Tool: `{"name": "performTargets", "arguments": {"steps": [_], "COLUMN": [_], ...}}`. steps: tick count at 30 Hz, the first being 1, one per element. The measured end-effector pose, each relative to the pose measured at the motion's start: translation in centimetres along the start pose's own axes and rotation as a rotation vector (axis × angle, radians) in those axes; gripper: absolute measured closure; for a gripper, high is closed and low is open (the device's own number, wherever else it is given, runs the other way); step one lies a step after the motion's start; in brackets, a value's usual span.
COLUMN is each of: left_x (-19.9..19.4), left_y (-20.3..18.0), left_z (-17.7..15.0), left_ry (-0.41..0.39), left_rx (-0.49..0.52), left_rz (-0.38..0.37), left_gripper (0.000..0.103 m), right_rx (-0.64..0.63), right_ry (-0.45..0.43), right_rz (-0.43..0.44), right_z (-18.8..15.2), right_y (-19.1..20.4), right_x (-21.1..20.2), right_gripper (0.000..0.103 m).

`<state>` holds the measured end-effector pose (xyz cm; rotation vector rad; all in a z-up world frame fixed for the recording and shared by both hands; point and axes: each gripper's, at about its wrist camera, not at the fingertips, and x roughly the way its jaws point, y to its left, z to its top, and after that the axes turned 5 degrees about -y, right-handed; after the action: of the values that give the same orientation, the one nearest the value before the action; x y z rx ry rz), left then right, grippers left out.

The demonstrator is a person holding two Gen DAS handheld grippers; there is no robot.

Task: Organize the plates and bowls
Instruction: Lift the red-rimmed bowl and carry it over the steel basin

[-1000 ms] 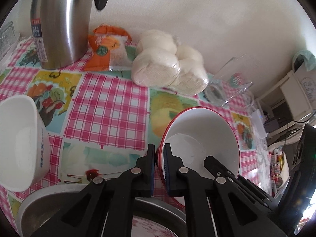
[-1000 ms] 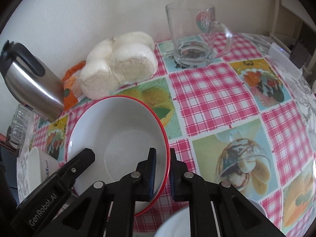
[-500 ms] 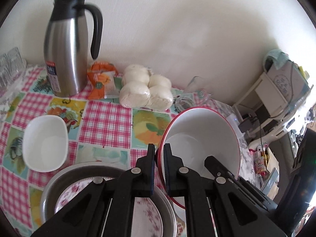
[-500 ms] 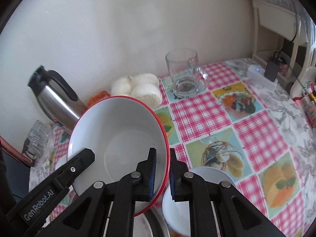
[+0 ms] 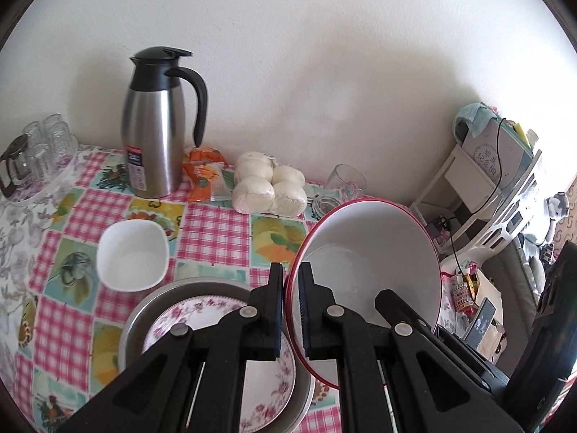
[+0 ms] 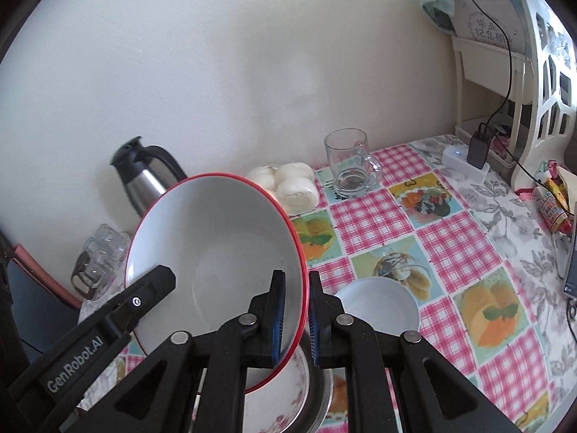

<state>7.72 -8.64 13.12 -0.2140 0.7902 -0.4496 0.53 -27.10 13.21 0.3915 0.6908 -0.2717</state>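
Red-rimmed and white inside, the big bowl (image 5: 371, 263) hangs in the air above the table, tilted, with both tongs clamped on its rim. The left gripper (image 5: 289, 288) pinches the rim on the bowl's left side, one finger inside the bowl and one outside, jaws narrow with only the thin wall between them. The right gripper (image 6: 296, 306) does the same on the opposite edge, its blue-ribbed pads (image 6: 278, 310) pressed against the wall. In the right wrist view the other tool's black finger reaches in over the bowl's near left edge.

Below and just left of the left gripper sits a metal basin (image 5: 144, 310) with a pink-flowered plate (image 5: 173, 321) lying in it; the same plate shows blurred under the right gripper. Further left of the left tongs stands a small white square bowl (image 5: 131, 259) on the pink checked tablecloth (image 5: 216, 238). Just right of the right gripper a round white bowl (image 6: 378, 306) rests on the cloth.

Ahead of the tongs, against the wall, stand a steel thermos jug (image 5: 155, 126), an orange packet (image 5: 205, 173), a bag of white buns (image 5: 270, 187) and a glass mug (image 6: 349, 162). A cluster of small glasses (image 5: 43, 144) sits far left
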Motion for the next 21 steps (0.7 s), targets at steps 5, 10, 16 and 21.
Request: {"name": "performTargets", "arguments": {"steps": [5,10,16,21], "left_x": [-1.6,-2.1,-2.1,-1.2], "left_y": [1.1,2.7,4.9,6.8], "left_z": [-1.0,-2.4,-3.8,-4.5], "left_ry": [-0.013,0.0,0.025,0.067], "left_rx": [0.002,-0.03,-0.089,-0.141], "left_rz": [0.019,0.038,0.062,0.08], "left_gripper": [0.095,0.095,0.095,0.095], "right_rx": [0.003,0.011,-0.005,-0.029], "right_ry": [0.004,0.025,0.073,0.112], "right_rz": [0.039,0.064,0.075,0.071], "right_z": [-1.3,-2.7,-4.4,-5.4], "right_y": [0.8,1.3,2.4,3.5], "right_x": [-1.3,-1.2,-0.4,0.6], "right_gripper": [0.09,0.09,0.09,0.09]}}
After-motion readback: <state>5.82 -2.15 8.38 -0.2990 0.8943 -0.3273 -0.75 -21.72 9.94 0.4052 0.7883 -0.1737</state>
